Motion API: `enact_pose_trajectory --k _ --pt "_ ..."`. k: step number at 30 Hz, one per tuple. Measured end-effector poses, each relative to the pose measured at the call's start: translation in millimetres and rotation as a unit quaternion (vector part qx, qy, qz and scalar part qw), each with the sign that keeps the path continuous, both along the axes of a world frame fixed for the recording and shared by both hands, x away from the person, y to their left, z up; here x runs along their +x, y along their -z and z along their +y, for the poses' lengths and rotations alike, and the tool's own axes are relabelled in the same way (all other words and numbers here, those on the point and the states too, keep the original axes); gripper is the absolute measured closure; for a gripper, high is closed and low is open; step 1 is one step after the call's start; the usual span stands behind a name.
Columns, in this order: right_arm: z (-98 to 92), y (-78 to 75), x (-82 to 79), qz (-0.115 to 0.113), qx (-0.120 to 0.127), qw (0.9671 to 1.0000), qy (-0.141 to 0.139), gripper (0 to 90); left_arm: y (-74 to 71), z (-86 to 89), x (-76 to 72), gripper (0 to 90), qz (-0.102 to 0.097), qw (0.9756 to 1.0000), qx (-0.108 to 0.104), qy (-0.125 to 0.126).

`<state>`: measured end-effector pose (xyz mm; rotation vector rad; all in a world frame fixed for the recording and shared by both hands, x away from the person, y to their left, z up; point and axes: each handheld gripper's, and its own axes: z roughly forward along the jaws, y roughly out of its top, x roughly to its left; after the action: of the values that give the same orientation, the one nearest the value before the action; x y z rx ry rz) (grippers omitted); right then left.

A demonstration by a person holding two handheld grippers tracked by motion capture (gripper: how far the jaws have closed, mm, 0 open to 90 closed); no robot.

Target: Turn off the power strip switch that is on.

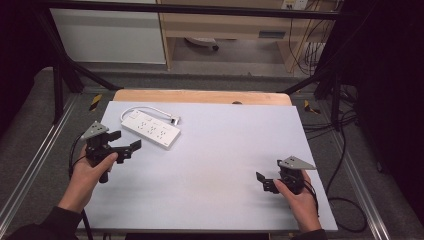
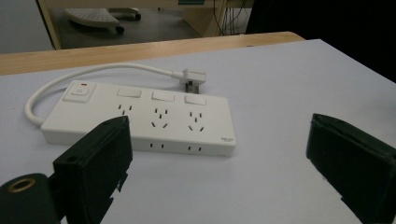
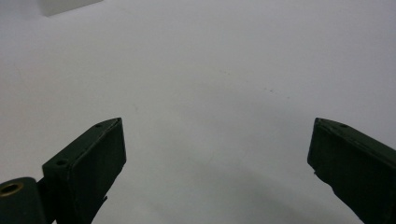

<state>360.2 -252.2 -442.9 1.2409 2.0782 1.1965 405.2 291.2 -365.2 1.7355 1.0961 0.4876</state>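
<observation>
Over at nine o'clock on the pale bench [image 1: 210, 165] the left gripper [image 1: 123, 141] hovers with its jaws spread wide and empty, aimed at the white power strip [image 1: 151, 129] lying flat at about eleven o'clock, just beyond them, probably lining up a grab. The strip's cord [image 2: 88, 73] loops round to its plug [image 2: 192, 79] behind it, and the small grey mark at its corner is too tiny to read. Down at four o'clock the right gripper [image 1: 264, 182] rests low, jaws wide and empty, seemingly waiting well apart from the strip.

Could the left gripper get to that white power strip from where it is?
Probably yes. The left gripper is open, facing the power strip, with bare table between them.
</observation>
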Motion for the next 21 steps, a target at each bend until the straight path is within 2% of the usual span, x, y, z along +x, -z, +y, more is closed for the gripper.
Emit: enact_pose_trajectory --k 6,13,21 --pt "0.3 -0.3 0.0 -0.002 -0.001 1.0 -0.001 4.7 0.2 -2.0 12.0 7.1 -0.005 1.0 0.001 -0.005" --pt "0.2 -0.7 -0.2 -0.002 0.0 1.0 -0.002 4.7 -0.1 -4.1 27.3 7.3 -0.007 0.9998 0.011 -0.011" --pt "-0.5 -0.9 -0.3 -0.002 -0.001 1.0 -0.001 4.7 2.8 -6.5 38.8 7.4 0.006 0.9995 0.026 -0.015"
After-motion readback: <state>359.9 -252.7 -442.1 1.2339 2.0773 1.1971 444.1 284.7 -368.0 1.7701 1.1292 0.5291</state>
